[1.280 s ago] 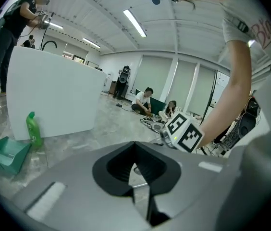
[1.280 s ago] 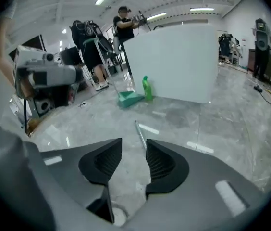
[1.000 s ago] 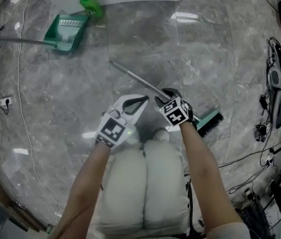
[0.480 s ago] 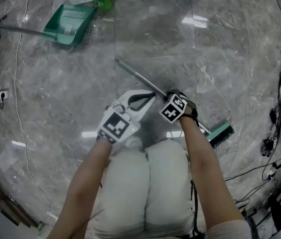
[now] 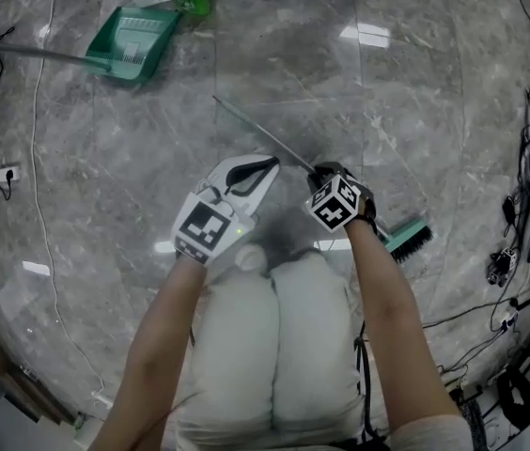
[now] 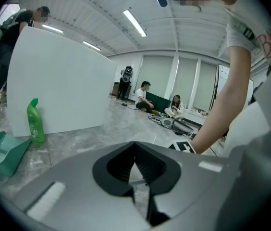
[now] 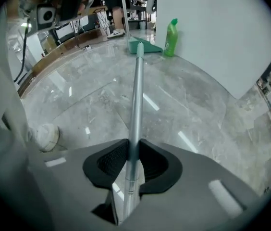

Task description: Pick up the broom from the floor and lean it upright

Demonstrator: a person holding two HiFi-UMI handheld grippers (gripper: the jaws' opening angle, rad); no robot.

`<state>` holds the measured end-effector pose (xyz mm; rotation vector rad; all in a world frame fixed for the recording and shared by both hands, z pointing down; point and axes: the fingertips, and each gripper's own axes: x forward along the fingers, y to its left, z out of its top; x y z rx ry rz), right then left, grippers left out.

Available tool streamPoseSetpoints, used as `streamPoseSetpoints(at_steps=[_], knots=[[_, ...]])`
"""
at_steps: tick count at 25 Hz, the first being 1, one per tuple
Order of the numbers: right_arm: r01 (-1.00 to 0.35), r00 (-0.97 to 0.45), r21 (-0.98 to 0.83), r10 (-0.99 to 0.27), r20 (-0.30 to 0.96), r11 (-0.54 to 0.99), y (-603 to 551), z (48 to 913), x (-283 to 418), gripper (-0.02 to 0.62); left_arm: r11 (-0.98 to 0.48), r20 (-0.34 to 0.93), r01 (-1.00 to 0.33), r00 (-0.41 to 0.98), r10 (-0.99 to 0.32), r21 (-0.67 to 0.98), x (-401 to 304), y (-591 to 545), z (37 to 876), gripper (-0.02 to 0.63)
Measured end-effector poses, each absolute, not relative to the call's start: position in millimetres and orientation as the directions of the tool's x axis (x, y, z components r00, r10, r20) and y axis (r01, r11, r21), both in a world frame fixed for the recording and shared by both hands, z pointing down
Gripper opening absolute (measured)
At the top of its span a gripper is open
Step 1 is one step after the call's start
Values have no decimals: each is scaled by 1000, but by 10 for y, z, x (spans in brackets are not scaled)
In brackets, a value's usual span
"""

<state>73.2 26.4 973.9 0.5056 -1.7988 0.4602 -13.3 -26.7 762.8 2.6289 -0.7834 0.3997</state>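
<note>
Silver metal ran between my right jaws: the handle of the broom, caught about midway along its length. My right gripper pointed steeply down at the grey marble floor, its jaws closing, and the ribbed black pads pressed the tube from both sides. Ahead of those jaws the handle stretched away towards a green dustpan and a green bottle standing just beside it, both well apart from the handle's far tip. Behind the jaws, on the side of my right forearm, the broom's green and black brush head lay low on the floor. I could not tell whether the handle's far end touched the marble. My left gripper hung just beside the right one, close to the handle but apart from it, pointing more nearly level. Its jaws were clenched tip to tip on nothing, with only floor showing through the hollow behind the tips. Ahead of the left jaws stood a white panel, with the bottle and dustpan at its foot. Off past the brush head, dark cables lay along the floor's edge.
</note>
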Motion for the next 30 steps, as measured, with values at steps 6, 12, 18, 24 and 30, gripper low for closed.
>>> streamPoseSetpoints(at_steps=[6, 12, 18, 24, 30], knots=[[-608, -344, -7, -256, 904, 794, 255, 8827, 844, 81, -782, 349, -564, 813, -467, 266, -90, -208, 6918, 0], [-671, -374, 28, -371, 850, 741, 295, 8016, 1052, 78, -806, 310, -540, 831, -463, 244, 108, -220, 6173, 0], [-736, -365, 48, -456, 811, 675, 305, 7437, 1278, 75, -808, 281, -530, 841, -463, 257, 273, -172, 5701, 0], [-804, -356, 47, -543, 761, 593, 239, 6957, 1447, 75, -827, 307, -505, 850, -428, 245, 448, -92, 5388, 0], [-841, -408, -5, -629, 662, 541, 106, 6147, 1388, 75, -819, 320, -526, 836, -446, 231, 559, -122, 4974, 0]])
